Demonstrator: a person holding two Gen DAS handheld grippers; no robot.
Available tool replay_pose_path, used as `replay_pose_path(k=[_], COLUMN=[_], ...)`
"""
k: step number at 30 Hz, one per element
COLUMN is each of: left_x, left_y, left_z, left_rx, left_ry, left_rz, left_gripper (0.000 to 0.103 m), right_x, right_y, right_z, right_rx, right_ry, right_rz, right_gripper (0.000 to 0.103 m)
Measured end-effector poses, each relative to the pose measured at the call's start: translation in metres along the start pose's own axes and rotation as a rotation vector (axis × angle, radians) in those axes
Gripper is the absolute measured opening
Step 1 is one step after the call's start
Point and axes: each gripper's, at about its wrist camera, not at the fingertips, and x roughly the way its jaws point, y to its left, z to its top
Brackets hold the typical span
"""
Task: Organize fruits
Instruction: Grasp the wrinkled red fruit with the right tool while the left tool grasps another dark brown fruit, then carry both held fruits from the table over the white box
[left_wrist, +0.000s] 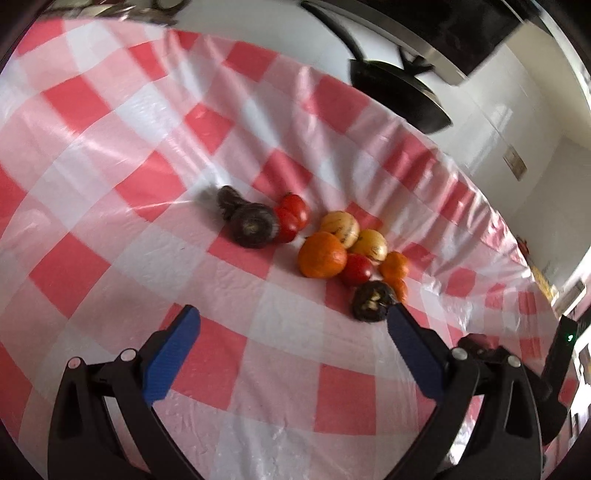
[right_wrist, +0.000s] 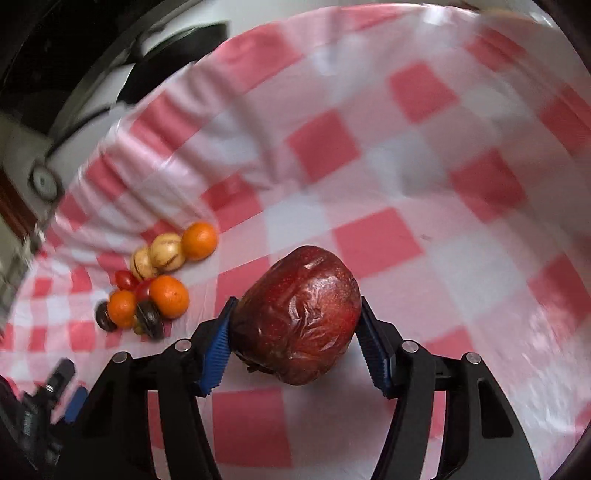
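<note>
I am pinching the apple in my right gripper; its slick skin could slip. My left gripper is hanging spread, empty.

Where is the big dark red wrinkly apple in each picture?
Left wrist view: the big dark red wrinkly apple is not in it.
Right wrist view: the apple is at lower middle, between the blue pads of the right hand-held gripper.
Shared landmark: the two pale yellow striped round fruits lying side by side in the fruit pile.
</note>
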Motion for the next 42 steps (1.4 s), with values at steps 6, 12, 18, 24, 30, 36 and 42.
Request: replay_pose_path(k=[6,12,18,24,30,36,42], left_x=[0.005,0.050,0.101,0.068,0.002,-0.016,-0.008], left_y=[-0.036,-0.091,-0.112,-0.111,-0.087,-0.061,-0.046], left_z=[-0.007,-0.011,-0.006,-0.013,-0.043,-0.040,-0.038], left_rx=[0.148,0.363,0.423,0.452,0.414,0.290,0.185], left_ry=[0.031,0.112,0.240,0.153,0.090,0.053,0.119], left_rz=[-0.008,0.097,0.133,0.119,0.092,0.048,-0.023], left_gripper=[0.101,0.089,0.046,0.035,0.023,0.023,0.090], right_x=[-0.001,0.000,0.002,0.003,0.004,0.005,0.005], right_y=[-0.009,-0.011,-0.008,-0.012,-0.010,-0.009,-0.009], right_z=[0.005,0.006,0.006,0.006,0.005,0.006,0.006], right_rx=[-0.001,0.010,-0.008,0.014,0.001,-0.009,-0.010], right_ry=[-0.061,-0.059,-0.062,-0.051,-0.048,-0.047,-0.045], right_rz=[0.022,0.048,0.050,0.071,0.070,0.067,0.068], right_gripper=[0.061,0.061,0.061,0.061,0.061,0.061,0.061])
